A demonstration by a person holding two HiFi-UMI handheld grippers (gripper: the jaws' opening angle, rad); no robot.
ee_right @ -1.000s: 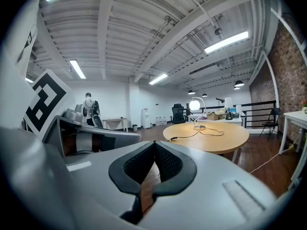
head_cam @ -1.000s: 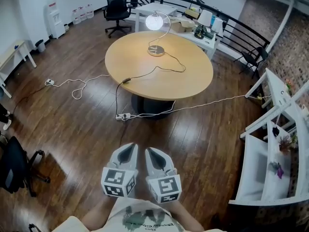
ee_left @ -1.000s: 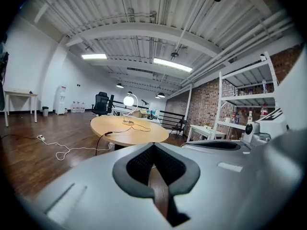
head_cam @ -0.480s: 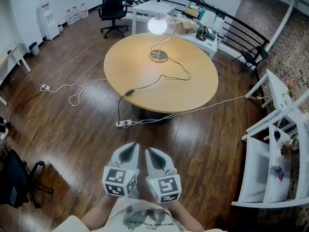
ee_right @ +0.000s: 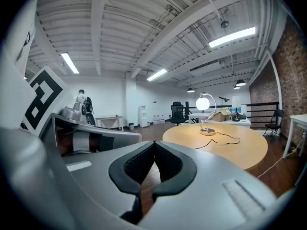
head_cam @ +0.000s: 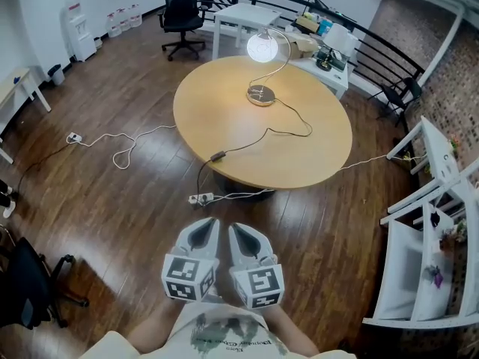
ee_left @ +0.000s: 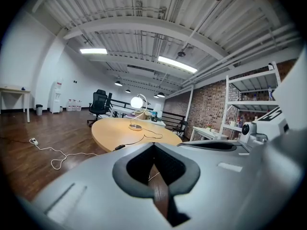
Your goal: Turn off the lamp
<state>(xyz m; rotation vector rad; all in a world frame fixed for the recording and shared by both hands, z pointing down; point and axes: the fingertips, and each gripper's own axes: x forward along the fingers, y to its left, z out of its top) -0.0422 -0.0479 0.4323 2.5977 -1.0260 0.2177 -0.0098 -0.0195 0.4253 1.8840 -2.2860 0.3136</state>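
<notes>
The lamp has a lit white globe (head_cam: 262,46) on a curved stem above a round metal base (head_cam: 261,95). It stands on the far side of a round wooden table (head_cam: 217,111). Its black cord runs across the tabletop to an inline switch (head_cam: 218,155) at the near edge, then down to the floor. My left gripper (head_cam: 202,234) and right gripper (head_cam: 243,236) are held side by side over the floor, well short of the table, both shut and empty. The left gripper view shows the globe (ee_left: 137,102) and switch (ee_left: 119,147) far ahead. In the right gripper view the globe (ee_right: 203,102) is far off too.
A power strip (head_cam: 200,198) and loose cables lie on the wooden floor below the table's near edge. White shelving (head_cam: 419,260) stands at the right. A white desk (head_cam: 243,17) and a black office chair (head_cam: 182,13) are behind the table. Another chair (head_cam: 30,283) is at the lower left.
The table, lamp and floor cables have drifted rightward and lower in the head view and look slightly larger. Both grippers stay shut and side by side.
</notes>
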